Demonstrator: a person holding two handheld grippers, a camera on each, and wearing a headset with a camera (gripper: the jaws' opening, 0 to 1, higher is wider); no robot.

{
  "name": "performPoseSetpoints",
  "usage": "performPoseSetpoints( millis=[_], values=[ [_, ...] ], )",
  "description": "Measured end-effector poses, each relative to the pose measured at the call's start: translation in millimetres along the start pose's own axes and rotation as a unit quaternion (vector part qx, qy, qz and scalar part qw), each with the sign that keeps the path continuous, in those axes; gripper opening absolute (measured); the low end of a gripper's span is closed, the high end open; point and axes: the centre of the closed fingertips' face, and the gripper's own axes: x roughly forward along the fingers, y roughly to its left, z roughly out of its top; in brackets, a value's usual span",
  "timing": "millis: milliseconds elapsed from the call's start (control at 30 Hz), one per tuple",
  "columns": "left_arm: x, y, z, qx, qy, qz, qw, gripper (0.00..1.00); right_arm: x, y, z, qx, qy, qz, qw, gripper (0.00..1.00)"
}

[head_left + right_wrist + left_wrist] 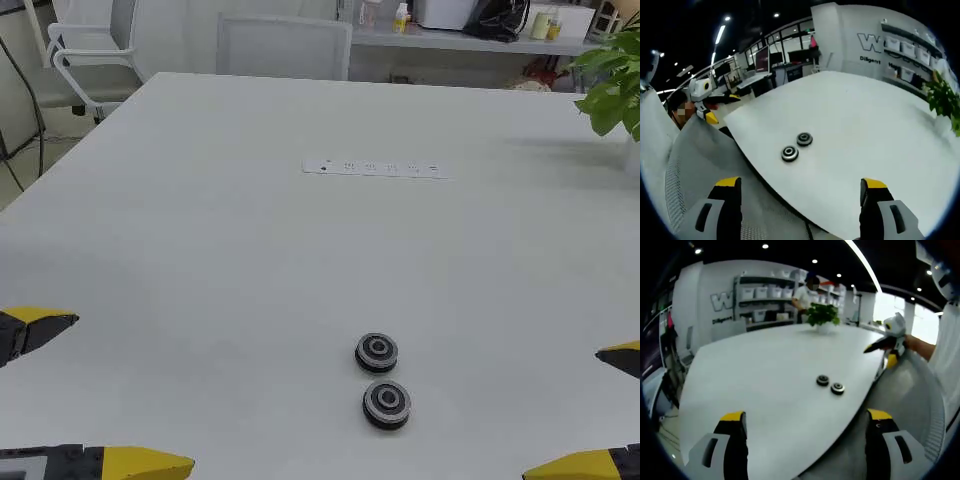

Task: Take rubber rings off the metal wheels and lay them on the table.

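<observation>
Two metal wheels lie flat on the white table [200, 250], axle holes upward, one just beyond the other and close to touching. The far wheel [376, 352] and the near wheel [386, 403] sit close to the table's near edge, roughly between the two grippers. Each wheel carries a dark outer band, judged to be its rubber ring [368, 405]; neither ring has been removed.

**Position relative to the jaws**
- Left gripper [130, 392]: the wheels lie ahead and slightly right of its centre line, with the near wheel [837, 388] to the right of the far wheel [823, 380] in the left gripper view.
- Right gripper [562, 412]: the wheels lie ahead and just left of centre, with the near wheel [789, 153] below and left of the far wheel [804, 139] in the right gripper view.
- Each wheel is round and lies flat, so it has no long axis to align with. An approach from above or across the rim suits either side.
- The right gripper appears somewhat nearer the wheels in the head view. This is a judgement only.

**Jaw state**
- Left gripper [805, 415]: jaws spread wide apart, holding nothing and touching nothing.
- Right gripper [800, 182]: jaws spread wide apart, holding nothing and touching nothing.

Both grippers stand well apart from the wheels.
</observation>
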Motion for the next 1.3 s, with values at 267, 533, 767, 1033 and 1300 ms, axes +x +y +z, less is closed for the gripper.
performPoseSetpoints(
  millis=[267, 533, 767, 1033, 1300],
  values=[
    [3.0, -6.2, -7.2, 0.0, 0.009, -0.01, 0.9999, 0.98, -2.0, -1.9, 0.4, 0.003, -0.004, -0.008, 1.0, 0.99],
    [3.3, -8.2, -10.8, 0.003, 0.013, -0.013, 0.9998, 0.98, -5.9, -2.1, 2.6, 0.003, -0.011, -0.012, 0.9999, 0.99],
    [-2.2, -7.7, -8.5, 0.002, 0.006, -0.007, 1.0, 0.98, -11.0, -0.5, 1.0, 0.008, -0.02, -0.014, 0.9997, 0.99],
    [1.8, -18.3, -9.5, 0.004, 0.009, -0.014, 0.9998, 0.97, -13.1, 6.8, 4.1, 0.003, -0.028, -0.012, 0.9995, 0.99],
    [1.3, -22.2, -8.6, 0.009, 0.013, -0.018, 0.9997, 0.97, -15.8, 10.8, 0.0, 0.001, -0.026, -0.011, 0.9996, 0.99]
  ],
)
